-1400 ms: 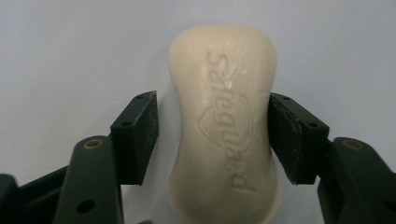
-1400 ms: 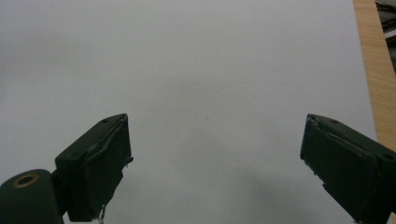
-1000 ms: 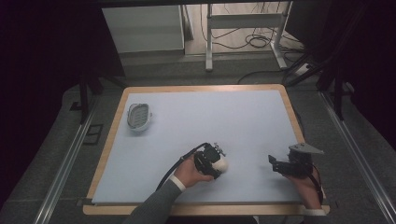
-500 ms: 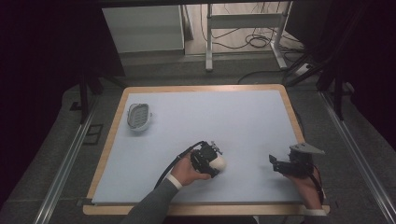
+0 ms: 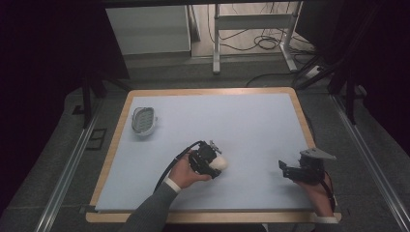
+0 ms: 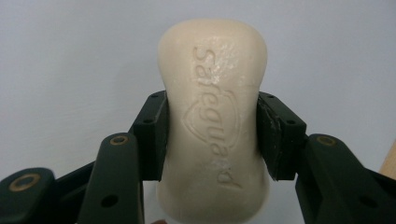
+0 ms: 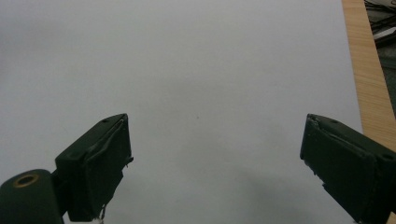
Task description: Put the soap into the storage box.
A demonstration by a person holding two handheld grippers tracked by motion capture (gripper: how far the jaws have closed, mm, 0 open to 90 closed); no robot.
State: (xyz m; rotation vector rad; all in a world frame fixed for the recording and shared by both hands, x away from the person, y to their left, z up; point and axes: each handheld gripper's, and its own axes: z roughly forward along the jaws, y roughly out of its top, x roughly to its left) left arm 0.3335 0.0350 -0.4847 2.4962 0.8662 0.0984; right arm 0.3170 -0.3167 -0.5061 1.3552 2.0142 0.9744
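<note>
A cream bar of soap [image 6: 214, 121] with raised lettering sits clamped between the two black jaws of my left gripper [image 6: 212, 135], the pads pressing on its sides. In the high view that left gripper [image 5: 212, 162] is near the table's front middle with the pale soap [image 5: 220, 163] at its tip. A white soap dish [image 5: 144, 120] with a ribbed grey inside lies at the far left of the table. My right gripper [image 5: 287, 170] rests at the front right, and in its own view the right gripper [image 7: 215, 158] stands open over bare table.
The table top is a pale blue sheet [image 5: 232, 121] framed by a wooden border [image 5: 302, 116]. The wooden edge [image 7: 369, 84] runs close along the right gripper's side. Metal rails and dark floor surround the table; cables lie beyond the far edge.
My left gripper has shifted a little to the left with the soap held in it. The right gripper has stayed where it was.
</note>
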